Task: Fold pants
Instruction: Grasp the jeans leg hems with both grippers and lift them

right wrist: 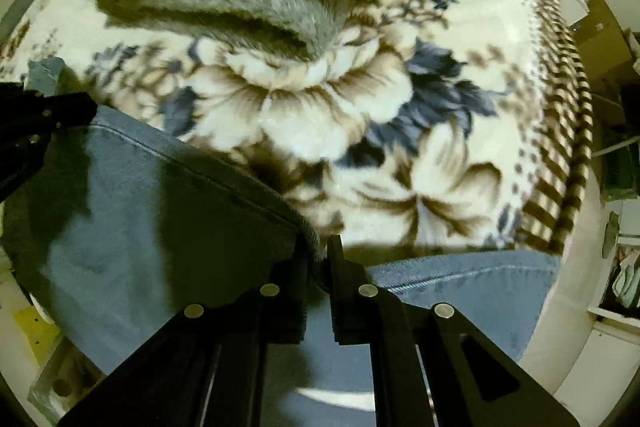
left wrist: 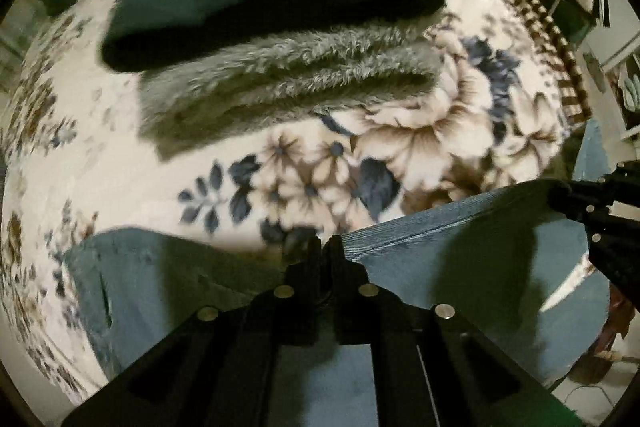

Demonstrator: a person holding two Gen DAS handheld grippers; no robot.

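Left tool: pinching the jeans' stitched edge.
Right tool: pinching the same edge further along.
Jeans: on the floral blanket, near edge raised off it, with folded clothes beyond.
Handling: soft, fairly heavy denim; probably sags between grips.
Hold: stitched edge, near corners.

Right hand-held gripper pinches blue jeans above floral blanket.

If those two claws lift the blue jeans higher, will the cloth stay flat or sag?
Probably sag: the jeans already drape between the left gripper and right gripper, pinched only at the stitched edge. Denim looks thick, so likely fairly heavy and not slippery.
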